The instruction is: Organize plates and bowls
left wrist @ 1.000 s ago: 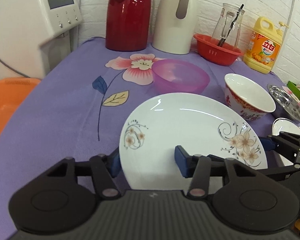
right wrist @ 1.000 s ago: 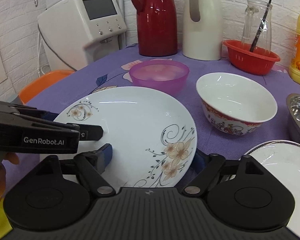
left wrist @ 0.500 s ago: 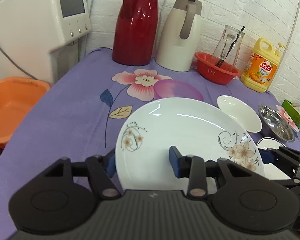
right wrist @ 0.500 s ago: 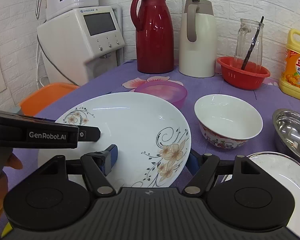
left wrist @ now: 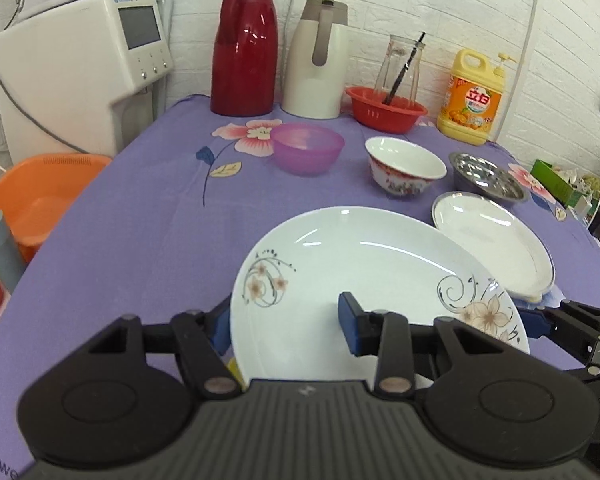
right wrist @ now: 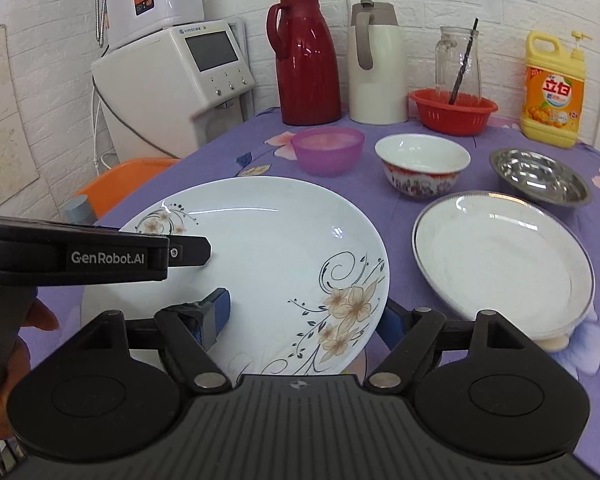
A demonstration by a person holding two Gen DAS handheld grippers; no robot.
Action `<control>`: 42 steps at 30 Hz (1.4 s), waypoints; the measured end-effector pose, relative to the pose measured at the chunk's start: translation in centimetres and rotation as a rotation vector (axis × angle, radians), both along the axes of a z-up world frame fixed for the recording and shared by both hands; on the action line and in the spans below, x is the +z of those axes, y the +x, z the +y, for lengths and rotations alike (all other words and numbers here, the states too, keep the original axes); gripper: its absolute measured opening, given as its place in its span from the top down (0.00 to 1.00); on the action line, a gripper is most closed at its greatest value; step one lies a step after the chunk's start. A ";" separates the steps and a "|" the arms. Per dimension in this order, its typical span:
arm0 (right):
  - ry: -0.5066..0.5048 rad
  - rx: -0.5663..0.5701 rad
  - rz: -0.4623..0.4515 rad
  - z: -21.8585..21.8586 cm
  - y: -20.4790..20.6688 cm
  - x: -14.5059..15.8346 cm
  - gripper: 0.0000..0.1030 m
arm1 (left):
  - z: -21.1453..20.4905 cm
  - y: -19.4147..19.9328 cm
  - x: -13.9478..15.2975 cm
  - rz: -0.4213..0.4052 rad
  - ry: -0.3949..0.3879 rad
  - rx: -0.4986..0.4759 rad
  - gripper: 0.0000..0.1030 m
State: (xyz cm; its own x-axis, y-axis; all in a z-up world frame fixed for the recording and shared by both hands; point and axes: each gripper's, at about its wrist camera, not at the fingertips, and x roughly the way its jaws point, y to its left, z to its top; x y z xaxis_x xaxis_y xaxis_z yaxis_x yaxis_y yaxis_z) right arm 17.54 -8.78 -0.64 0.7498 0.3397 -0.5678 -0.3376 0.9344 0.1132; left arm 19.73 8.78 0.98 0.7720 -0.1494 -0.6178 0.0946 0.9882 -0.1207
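A large white plate with flower prints (left wrist: 364, 272) (right wrist: 268, 256) is held above the purple table between both grippers. My left gripper (left wrist: 286, 326) is shut on its left rim. My right gripper (right wrist: 304, 316) is shut on its right rim; it also shows in the left wrist view (left wrist: 572, 324). A second white plate with a grey rim (left wrist: 496, 240) (right wrist: 504, 252) lies on the table to the right. Behind stand a purple bowl (left wrist: 307, 152) (right wrist: 327, 152), a white bowl with a red pattern (left wrist: 405, 168) (right wrist: 422, 166) and a steel bowl (left wrist: 487, 176) (right wrist: 540, 176).
At the back stand a red flask (left wrist: 244, 44), a beige flask (left wrist: 318, 58), a red basket with a glass jar (left wrist: 385, 108) and a yellow soap bottle (left wrist: 474, 98). A white appliance (left wrist: 84, 68) and an orange tub (left wrist: 32, 200) are left of the table.
Both grippers have lifted the flowered plate up and drawn it back toward me. The bowls and the second plate now show farther away.
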 end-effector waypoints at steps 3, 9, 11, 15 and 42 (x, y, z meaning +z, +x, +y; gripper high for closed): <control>-0.006 -0.007 -0.002 0.2 -1.7 -0.6 0.00 | -0.1 -2.0 -0.8 0.008 0.016 -0.010 0.63; -0.016 0.008 -0.006 0.8 -2.9 -1.4 0.00 | 1.0 -3.5 -2.3 0.027 -0.025 -0.002 0.62; -0.041 0.006 -0.021 1.1 -3.1 -1.6 0.00 | 1.3 -3.4 -2.8 0.028 -0.055 -0.002 0.61; -0.042 0.005 -0.007 0.8 -3.0 -2.1 0.00 | 1.4 -3.1 -3.3 0.025 -0.042 -0.011 0.56; 0.150 -0.212 -0.109 -9.1 -2.9 -0.1 0.00 | -5.0 -0.9 1.6 -0.103 0.025 -0.056 0.26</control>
